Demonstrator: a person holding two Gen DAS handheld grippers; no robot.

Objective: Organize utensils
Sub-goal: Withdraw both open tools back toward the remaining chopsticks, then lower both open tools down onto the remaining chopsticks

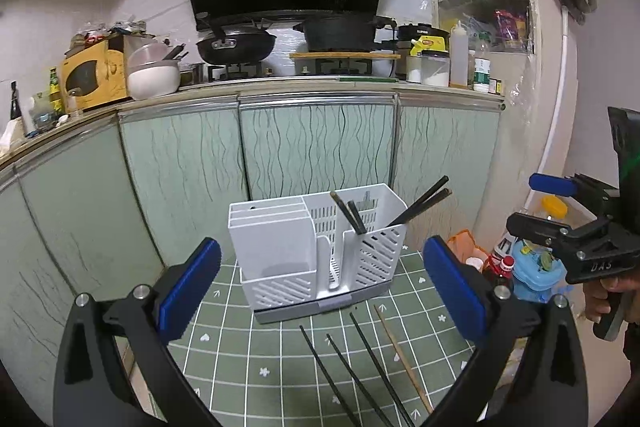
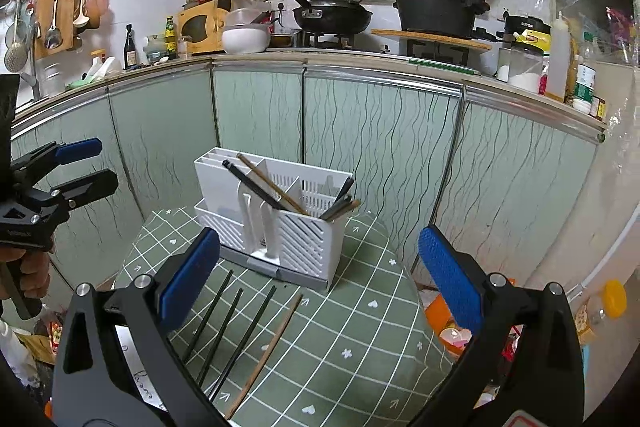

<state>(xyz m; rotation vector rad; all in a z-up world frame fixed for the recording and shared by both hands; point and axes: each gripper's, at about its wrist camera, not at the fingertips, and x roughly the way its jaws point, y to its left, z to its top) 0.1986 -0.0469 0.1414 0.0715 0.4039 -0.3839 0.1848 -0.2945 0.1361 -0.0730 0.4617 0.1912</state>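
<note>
**A:** Where does it all stand, left to right?

**B:** The left gripper [image 1: 320, 287] hangs with its blue pads spread wide, nothing between them. Ahead sits the white slotted plastic utensil caddy [image 1: 316, 251] on the green grid-patterned mat [image 1: 248, 359], with several dark chopsticks already leaning in its perforated compartments. Four sticks lie loose on the mat in front of it: three thin black chopsticks [image 2: 224, 323], then the brown wooden chopstick [image 2: 268, 351] furthest right. The right gripper [image 2: 320, 279] is also gaping and empty.

**A:** So what's the best way to pick one up?

**B:** I'd take an outer stick, probably the wooden one, since it lies slightly apart. Come down across its length near the middle, so it doesn't tip, and close gently. Neighbours lie close, so a wide pad could catch two.

**A:** And then?

**B:** Stand it upright and drop it into a perforated compartment alongside the others.
</note>
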